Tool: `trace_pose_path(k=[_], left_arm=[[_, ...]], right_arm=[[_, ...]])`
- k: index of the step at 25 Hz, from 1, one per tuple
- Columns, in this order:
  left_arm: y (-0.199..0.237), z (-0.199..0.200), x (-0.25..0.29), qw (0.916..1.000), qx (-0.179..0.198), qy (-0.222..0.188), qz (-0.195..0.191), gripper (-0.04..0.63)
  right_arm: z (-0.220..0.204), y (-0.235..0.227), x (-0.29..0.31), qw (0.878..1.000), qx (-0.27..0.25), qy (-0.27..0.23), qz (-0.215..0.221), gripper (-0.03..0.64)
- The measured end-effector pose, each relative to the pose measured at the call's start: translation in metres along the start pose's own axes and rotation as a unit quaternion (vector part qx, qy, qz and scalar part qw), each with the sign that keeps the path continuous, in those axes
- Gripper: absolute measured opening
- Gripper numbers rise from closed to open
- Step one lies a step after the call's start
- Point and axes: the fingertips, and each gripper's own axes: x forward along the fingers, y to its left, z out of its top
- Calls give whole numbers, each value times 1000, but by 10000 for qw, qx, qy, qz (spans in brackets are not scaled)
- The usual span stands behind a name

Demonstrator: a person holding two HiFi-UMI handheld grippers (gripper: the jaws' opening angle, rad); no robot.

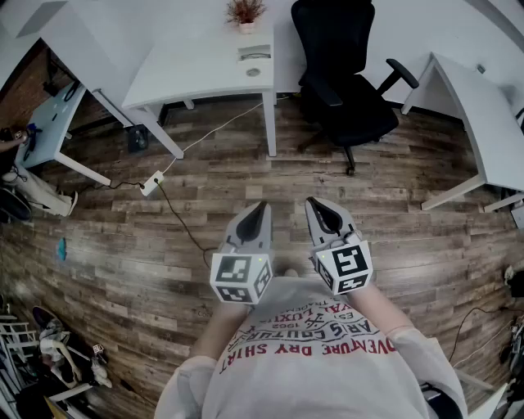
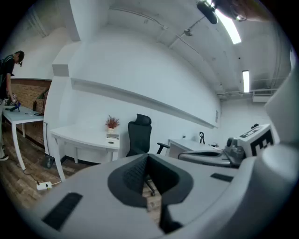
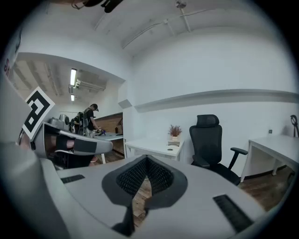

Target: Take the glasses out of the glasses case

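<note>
Both grippers are held side by side in front of the person's chest, high above the wooden floor. My left gripper (image 1: 261, 208) (image 2: 147, 162) has its jaws together with nothing between them. My right gripper (image 1: 314, 204) (image 3: 147, 161) is likewise shut and empty. Far ahead stands a white desk (image 1: 196, 74) (image 2: 79, 136) (image 3: 149, 147). On it lies a small flat pale box (image 1: 255, 53) (image 3: 174, 144), possibly the glasses case, too small to tell. No glasses can be made out.
A potted plant (image 1: 246, 13) stands at the desk's back edge and a small round thing (image 1: 253, 72) lies near its front. A black office chair (image 1: 344, 90) is to the desk's right. More white desks (image 1: 479, 114) flank the room. A cable and power strip (image 1: 150, 185) lie on the floor. A person (image 2: 8, 70) stands far left.
</note>
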Motion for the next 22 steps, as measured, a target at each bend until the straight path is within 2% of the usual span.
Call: trace_pose_path(k=[12, 22], left_arm=[[-2, 9, 5, 9999, 96, -50, 26, 2], [5, 0, 20, 9999, 17, 112, 71, 2]], right_arm=[[11, -14, 2, 9997, 201, -155, -40, 12], [-3, -25, 12, 9990, 430, -57, -87, 12]])
